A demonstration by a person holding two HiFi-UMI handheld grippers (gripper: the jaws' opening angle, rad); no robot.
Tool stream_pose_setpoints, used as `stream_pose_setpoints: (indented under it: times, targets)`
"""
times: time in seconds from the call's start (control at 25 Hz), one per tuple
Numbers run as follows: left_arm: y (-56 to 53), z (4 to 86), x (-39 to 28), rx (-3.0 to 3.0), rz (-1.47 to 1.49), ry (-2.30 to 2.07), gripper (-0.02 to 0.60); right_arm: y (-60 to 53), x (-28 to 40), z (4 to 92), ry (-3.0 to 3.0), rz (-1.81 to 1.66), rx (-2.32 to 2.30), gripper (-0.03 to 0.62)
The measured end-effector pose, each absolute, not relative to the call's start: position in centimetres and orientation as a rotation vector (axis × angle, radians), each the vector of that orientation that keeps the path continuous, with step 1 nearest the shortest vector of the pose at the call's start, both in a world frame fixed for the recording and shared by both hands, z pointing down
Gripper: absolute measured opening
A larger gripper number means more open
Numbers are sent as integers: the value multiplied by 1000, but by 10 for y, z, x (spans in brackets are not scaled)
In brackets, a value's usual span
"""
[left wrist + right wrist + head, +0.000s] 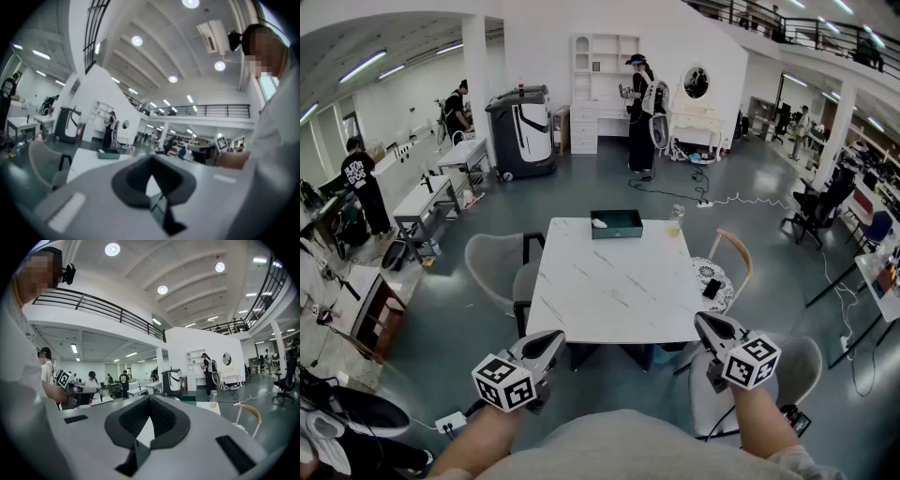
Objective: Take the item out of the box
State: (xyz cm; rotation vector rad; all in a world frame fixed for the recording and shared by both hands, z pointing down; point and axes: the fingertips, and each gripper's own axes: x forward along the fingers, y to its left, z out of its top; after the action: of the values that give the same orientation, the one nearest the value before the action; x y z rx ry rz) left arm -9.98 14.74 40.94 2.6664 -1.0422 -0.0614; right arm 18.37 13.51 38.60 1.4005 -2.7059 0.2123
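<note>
Head cam: my head, steep down, table (609, 281) ahead.
L cam: my left claw (551, 337), low, fwd.
R cam: right claw (705, 322), same; all share table.

Two pale grey, wedge-shaped hand-held tools are seen in the head view: the left gripper (549, 339) at seven o'clock and the right gripper (705, 323) at five o'clock. Each is fitted with a white marker cube (503, 382) printed with black squares. The jaws are lined with black ribbed pads (132, 419). A light grey shirt (628, 452) is worn.
</note>
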Motion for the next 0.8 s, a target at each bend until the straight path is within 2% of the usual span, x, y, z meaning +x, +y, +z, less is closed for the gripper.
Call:
stream_pose_setpoints:
  times: [0.44,0.8]
  targets:
    - [143,404,-82,2687,-52,-1025,2,133,189,381,-2714,207,1369,6]
    - [148,398,-45,2697,-39,-1031,2,141,218,383,-2730,262,1340,8]
